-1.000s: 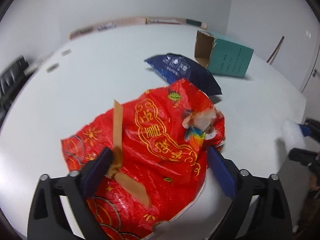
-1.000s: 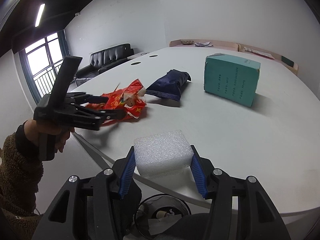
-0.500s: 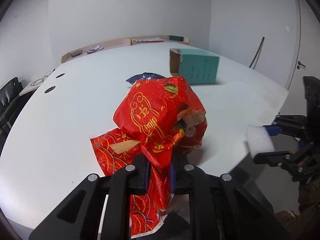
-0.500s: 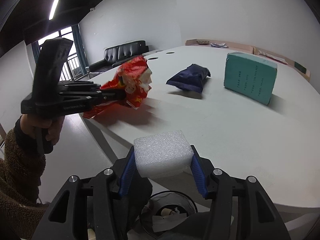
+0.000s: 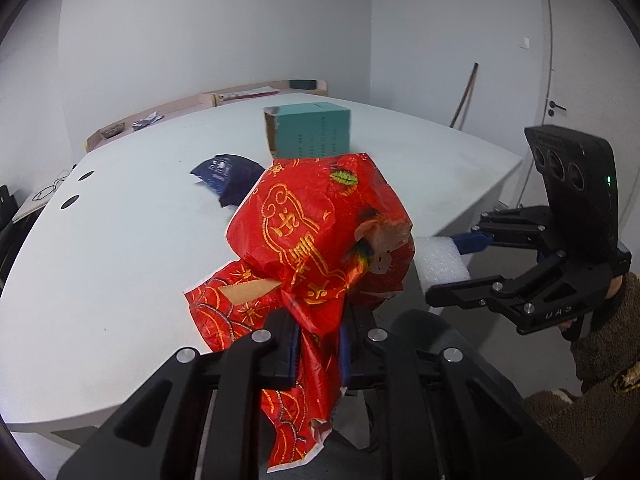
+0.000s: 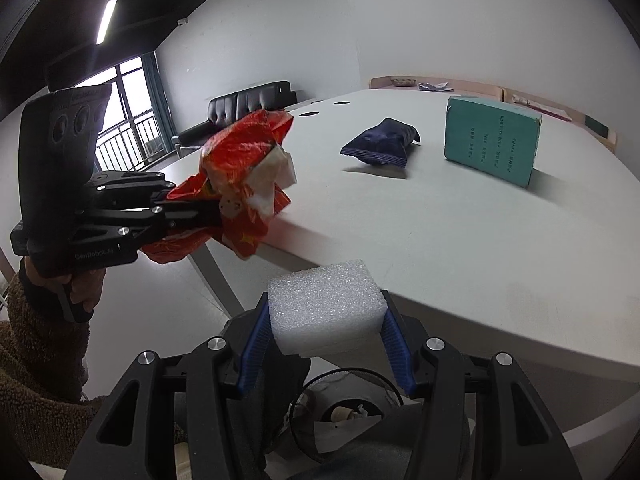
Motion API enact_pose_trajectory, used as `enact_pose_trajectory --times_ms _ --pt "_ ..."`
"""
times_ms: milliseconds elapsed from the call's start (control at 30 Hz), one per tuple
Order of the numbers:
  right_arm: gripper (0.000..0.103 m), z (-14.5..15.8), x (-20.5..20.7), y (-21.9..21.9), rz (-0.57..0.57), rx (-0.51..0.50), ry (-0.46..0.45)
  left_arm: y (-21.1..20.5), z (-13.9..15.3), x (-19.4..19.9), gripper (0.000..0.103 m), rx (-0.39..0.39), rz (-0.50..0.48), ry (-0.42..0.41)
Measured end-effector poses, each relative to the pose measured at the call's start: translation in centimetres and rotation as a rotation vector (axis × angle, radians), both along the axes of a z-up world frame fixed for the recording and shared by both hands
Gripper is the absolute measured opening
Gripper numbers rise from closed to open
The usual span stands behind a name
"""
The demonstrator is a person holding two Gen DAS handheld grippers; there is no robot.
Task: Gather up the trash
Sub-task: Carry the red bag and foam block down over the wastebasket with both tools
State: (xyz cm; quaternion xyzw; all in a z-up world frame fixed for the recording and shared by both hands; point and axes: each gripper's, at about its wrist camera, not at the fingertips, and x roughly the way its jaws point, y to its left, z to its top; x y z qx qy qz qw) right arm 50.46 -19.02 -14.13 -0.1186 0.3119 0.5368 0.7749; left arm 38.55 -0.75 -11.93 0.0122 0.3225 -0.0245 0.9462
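Left tongs [image 5: 318, 346]: clenched on a crumpled red wrapper [image 5: 320, 232] with gold print. The jaws have just been closing, and a pinched fold of the wrapper sits between the pads. The wrapper is lifted clear of the desk [image 5: 120, 272]; its lower tail hangs below the fingers, past the desk's near edge. From the right wrist view the same tongs [image 6: 212, 214] are carried by a hand [image 6: 80, 292] in a brown fleece sleeve, and the wrapper [image 6: 244, 176] hangs in the air at the desk's corner, not resting on it.

Right tongs [image 6: 326, 344]: grasping a white foam block [image 6: 326, 312], blue pads pressed on both of its sides. The block is held off the desk, just outside its edge. Directly below it, a round bin [image 6: 348, 412] with a dark rim, some scraps visible inside. In the left wrist view the right tongs [image 5: 452, 258] sit just beside the red wrapper, with the foam block [image 5: 438, 260] near the wrapper but apart from it.

Left on the desk [image 6: 460, 240]:
- dark blue snack pouch [image 6: 380, 142], lying flat, mid-desk.
- teal box [image 6: 492, 140], standing on its long side, near the pouch but apart; one end flap open in the left wrist view [image 5: 310, 130].

Background: black sofa [image 6: 248, 104] by a window.
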Motion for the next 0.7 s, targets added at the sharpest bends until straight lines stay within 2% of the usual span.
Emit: enact_pose_trajectory --times_ms 233,367,700 --pt "0.055 -0.9 -2.2 -0.5 0.008 -0.039 -0.009 -1.8 -0.9 -2.4 0.015 -0.017 -0.046 0.02" --pt "0.055 -2.0 -3.0 -0.6 0.021 -0.07 -0.003 -2.5 -2.2 -3.6 0.015 -0.028 -0.067 0.057" --pt "0.055 -5.8 -3.3 0.0 0.03 -0.164 0.011 -4.1 -5.8 -2.8 0.015 -0.021 -0.101 0.152"
